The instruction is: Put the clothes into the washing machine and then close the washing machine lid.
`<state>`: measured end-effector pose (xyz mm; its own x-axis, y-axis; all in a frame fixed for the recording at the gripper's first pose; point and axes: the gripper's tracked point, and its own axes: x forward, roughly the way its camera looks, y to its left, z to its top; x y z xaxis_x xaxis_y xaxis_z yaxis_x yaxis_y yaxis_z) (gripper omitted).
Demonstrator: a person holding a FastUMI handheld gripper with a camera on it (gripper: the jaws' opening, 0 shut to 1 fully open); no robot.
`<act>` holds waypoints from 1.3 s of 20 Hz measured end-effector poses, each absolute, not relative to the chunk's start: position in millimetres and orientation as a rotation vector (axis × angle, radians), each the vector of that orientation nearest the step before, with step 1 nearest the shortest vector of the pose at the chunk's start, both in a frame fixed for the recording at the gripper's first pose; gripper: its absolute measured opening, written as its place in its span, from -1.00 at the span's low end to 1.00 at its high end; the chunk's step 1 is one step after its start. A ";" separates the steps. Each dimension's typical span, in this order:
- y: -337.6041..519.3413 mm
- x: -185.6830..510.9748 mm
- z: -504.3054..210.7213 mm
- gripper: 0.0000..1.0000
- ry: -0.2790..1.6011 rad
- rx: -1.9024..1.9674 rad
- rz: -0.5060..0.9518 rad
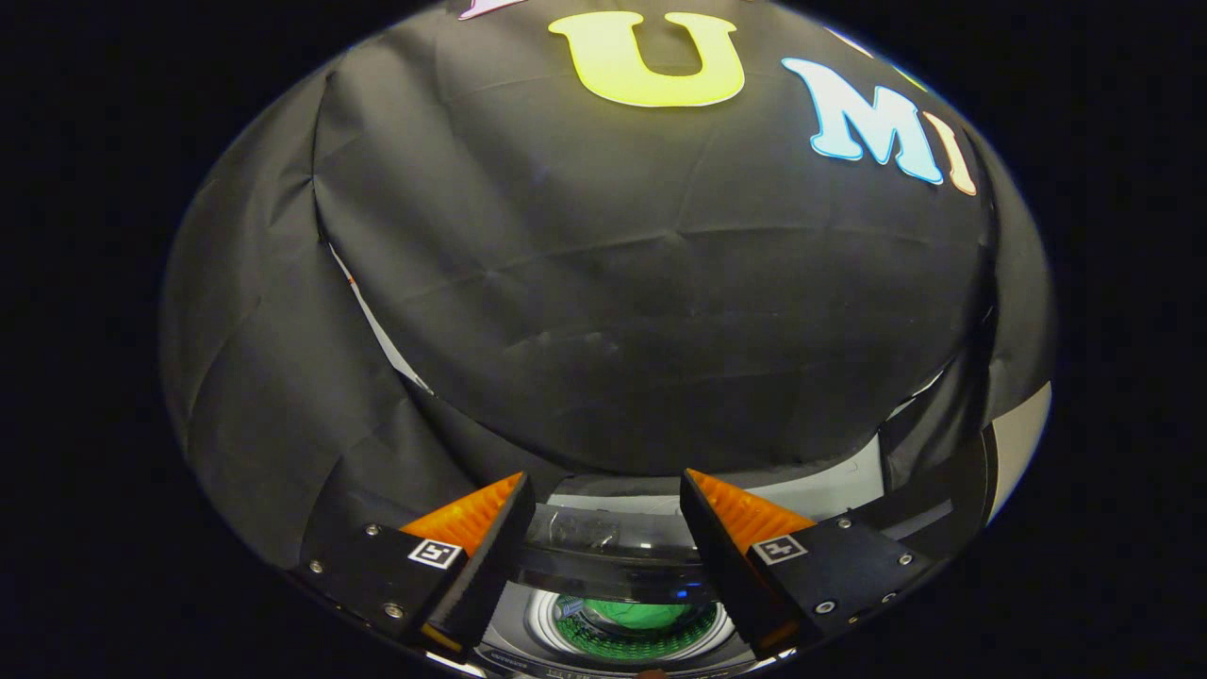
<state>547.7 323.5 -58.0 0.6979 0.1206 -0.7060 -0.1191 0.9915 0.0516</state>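
My gripper point(603, 486) is open, its two fingers spread wide with nothing between them. Below and between the fingers lies the washing machine point(528, 646), seen from above with its round drum opening showing. A green cloth point(646, 615) lies inside the drum. The raised lid point(603, 542), clear and dark-edged, stands at the back of the opening, just beyond the fingers. The gripper hovers above the machine and touches nothing.
The booth's black cloth wall point(613, 283) rises close behind the machine. A pale surface point(830, 490) shows behind the machine to the right, and a light panel point(1023, 443) stands at the far right.
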 end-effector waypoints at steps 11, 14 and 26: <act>323.6 510.6 -51.0 0.92 0.677 -0.014 0.163; 323.5 498.9 -51.8 0.92 0.643 -0.017 0.167; 323.0 451.7 -57.1 0.90 0.512 -0.021 0.198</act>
